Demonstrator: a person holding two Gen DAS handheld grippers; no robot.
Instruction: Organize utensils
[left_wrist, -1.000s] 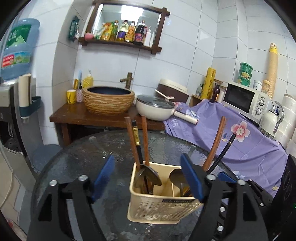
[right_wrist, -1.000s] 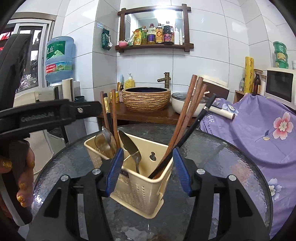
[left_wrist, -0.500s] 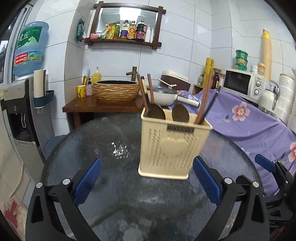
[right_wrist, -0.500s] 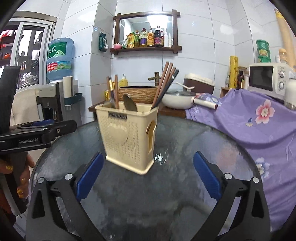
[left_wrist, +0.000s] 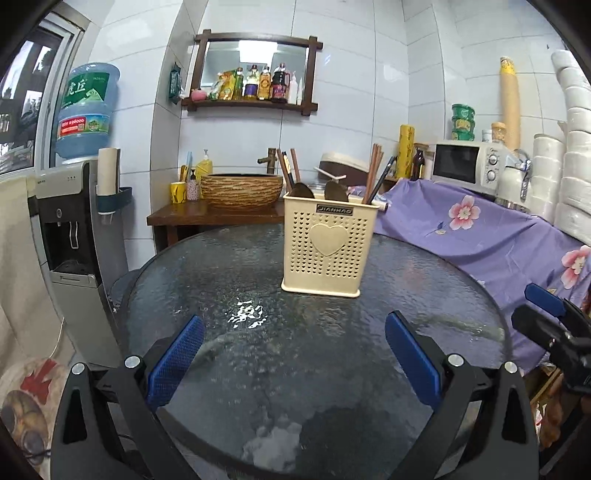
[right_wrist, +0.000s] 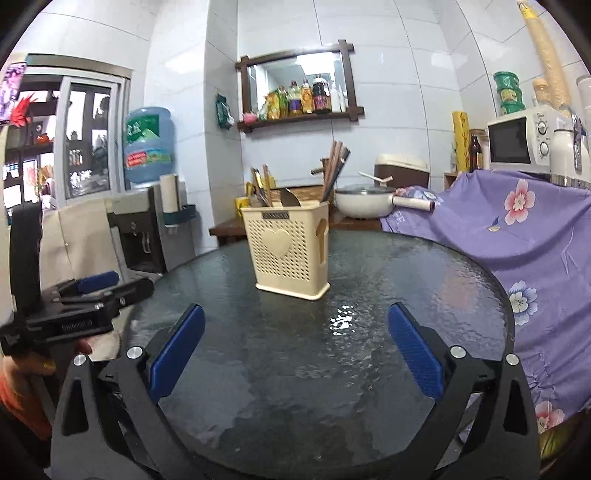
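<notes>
A cream perforated utensil holder (left_wrist: 328, 245) with a heart on its front stands upright on the round dark glass table (left_wrist: 258, 350). It also shows in the right wrist view (right_wrist: 290, 251). Spoons (left_wrist: 336, 191) and brown chopsticks (left_wrist: 375, 166) stick up out of it. My left gripper (left_wrist: 293, 350) is open and empty, low over the near table edge, well back from the holder. My right gripper (right_wrist: 295, 345) is open and empty, likewise back from the holder. Each gripper shows at the edge of the other's view.
A purple flowered cloth (left_wrist: 480, 229) covers the counter at right, with a microwave (left_wrist: 467, 164) on it. A wooden stand with a woven basin (left_wrist: 242, 188) and a white pan (right_wrist: 364, 203) is behind the table. A water dispenser (left_wrist: 79, 236) stands at left.
Both grippers have pulled back and down from around the holder and opened wide. The holder now stands free on the table, farther from both cameras.
</notes>
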